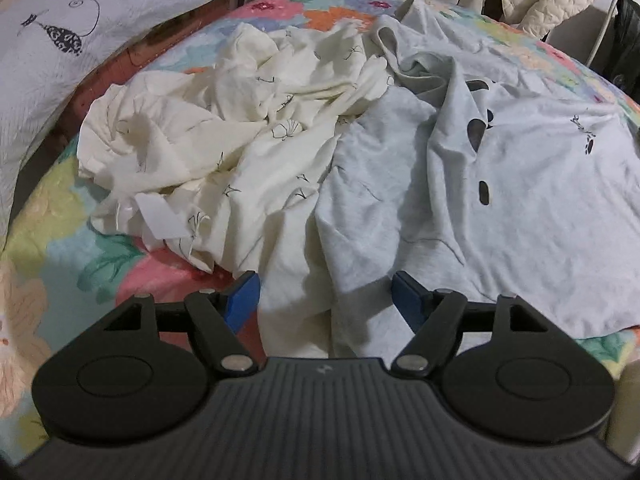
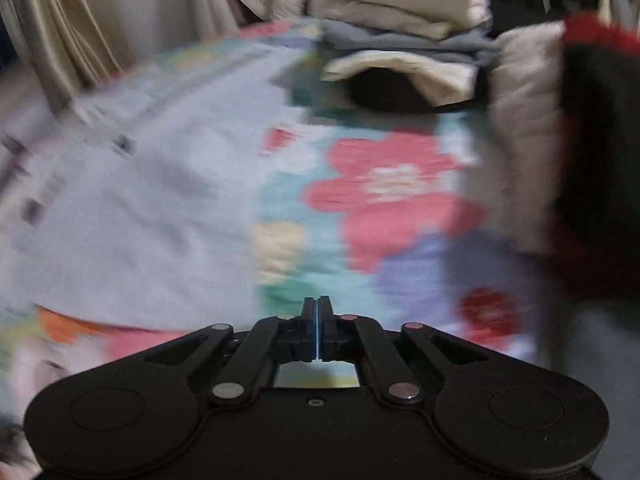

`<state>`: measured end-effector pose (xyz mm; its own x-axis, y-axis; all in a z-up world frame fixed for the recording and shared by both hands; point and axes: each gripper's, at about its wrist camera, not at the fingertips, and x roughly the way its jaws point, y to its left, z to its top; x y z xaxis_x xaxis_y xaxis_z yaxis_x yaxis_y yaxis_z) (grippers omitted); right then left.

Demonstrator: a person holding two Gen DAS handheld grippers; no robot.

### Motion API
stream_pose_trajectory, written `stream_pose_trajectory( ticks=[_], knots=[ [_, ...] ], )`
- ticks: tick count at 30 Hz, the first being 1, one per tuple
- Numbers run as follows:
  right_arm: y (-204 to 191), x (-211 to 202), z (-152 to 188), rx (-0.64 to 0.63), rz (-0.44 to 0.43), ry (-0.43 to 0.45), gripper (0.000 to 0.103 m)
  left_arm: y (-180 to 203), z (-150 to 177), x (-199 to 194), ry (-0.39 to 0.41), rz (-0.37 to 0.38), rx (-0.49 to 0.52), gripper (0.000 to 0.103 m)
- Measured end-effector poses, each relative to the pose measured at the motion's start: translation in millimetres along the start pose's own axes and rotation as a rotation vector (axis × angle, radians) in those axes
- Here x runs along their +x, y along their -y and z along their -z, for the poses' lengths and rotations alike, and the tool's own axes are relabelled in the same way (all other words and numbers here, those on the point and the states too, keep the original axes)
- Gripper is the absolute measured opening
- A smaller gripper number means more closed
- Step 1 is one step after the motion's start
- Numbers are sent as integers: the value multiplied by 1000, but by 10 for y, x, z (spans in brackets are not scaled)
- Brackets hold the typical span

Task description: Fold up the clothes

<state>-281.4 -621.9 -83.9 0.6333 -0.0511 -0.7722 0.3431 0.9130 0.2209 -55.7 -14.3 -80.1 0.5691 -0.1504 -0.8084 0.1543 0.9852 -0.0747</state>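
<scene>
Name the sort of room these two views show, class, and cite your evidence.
Most likely a bedroom: clothes lie on a bed under a floral quilt, a patterned pillow sits at its side, and a stack of folded clothes rests at the far end.

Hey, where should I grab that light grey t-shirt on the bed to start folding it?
Take the light grey t-shirt by its near hem, coming from the front. That edge lies fairly flat on the floral quilt, just ahead of the open left hand-held gripper. Its far-left side bunches against the crumpled cream garment.
</scene>
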Motion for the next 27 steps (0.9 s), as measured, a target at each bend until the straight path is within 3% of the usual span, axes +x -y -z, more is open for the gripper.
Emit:
stream_pose_trajectory(
  ticks=[2, 5, 7, 8, 12, 15, 17, 19, 25, 27],
  knots=[
    [-111, 38, -3, -1, -60, 20, 32, -19, -14, 44, 7, 29, -30, 74],
    [-429, 63, -153, -106, -87, 57, 38, -40, -32, 90, 33, 87, -81, 62],
    [-663, 81, -277, -174, -126, 92, 42, -3, -37, 96, 52, 68, -51, 16],
    [-793, 87, -331, -213, -156, 102, 45, 19, -33, 92, 61, 52, -28, 12],
    [-1449, 194, -485, -396, -313, 95, 52, 73, 4, -4, 87, 0, 18, 6],
    [-2085, 352, -478, -559, -448, 58, 53, 166, 22, -216, 179, -88, 82, 4],
    [-2536, 491, -395, -675, -531, 21, 54, 140, 67, -413, 251, -111, 35, 4],
    [-2905, 623, -300, -776, -590, -14, 57, 23, 158, -520, 264, -112, -68, 4],
    [-3410, 958, 81, -965, -590, -87, 59, -167, 401, -109, 28, -99, -151, 5],
    [-3578, 1070, 208, -1028, -589, -112, 59, -268, 358, -81, 19, -65, -218, 7]
  ],
)
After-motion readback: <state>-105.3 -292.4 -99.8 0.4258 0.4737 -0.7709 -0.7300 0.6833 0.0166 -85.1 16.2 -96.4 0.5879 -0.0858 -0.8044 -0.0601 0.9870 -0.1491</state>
